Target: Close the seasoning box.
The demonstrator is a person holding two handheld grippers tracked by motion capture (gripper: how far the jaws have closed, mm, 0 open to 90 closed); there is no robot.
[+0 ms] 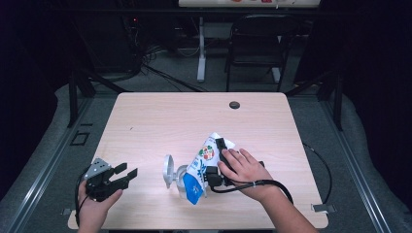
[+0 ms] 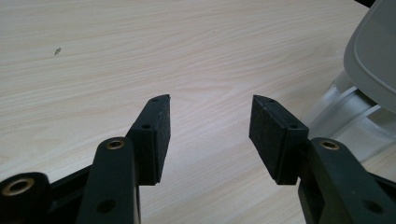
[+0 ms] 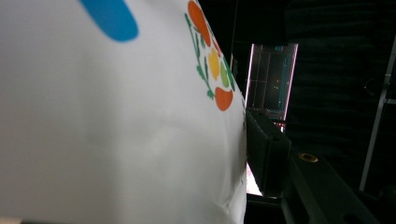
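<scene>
The right gripper (image 1: 219,160) clamps a white pouch (image 1: 203,165) with blue and fruit print — its jaws set partway closed, pads pressed to the pouch's sides. In the right gripper view one black pad (image 3: 266,154) lies flat against the pouch. The pouch hangs tilted, its blue end over a white lidded container (image 1: 174,175) near the table's (image 1: 160,116) front. The left gripper (image 1: 125,174) — jaws spread wide, nothing between them — rests well to the left.

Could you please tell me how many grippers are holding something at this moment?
1. The right gripper clamps the white printed bag tilted over the grey container mid-table. The left gripper sits open at the near left, holding nothing.
</scene>
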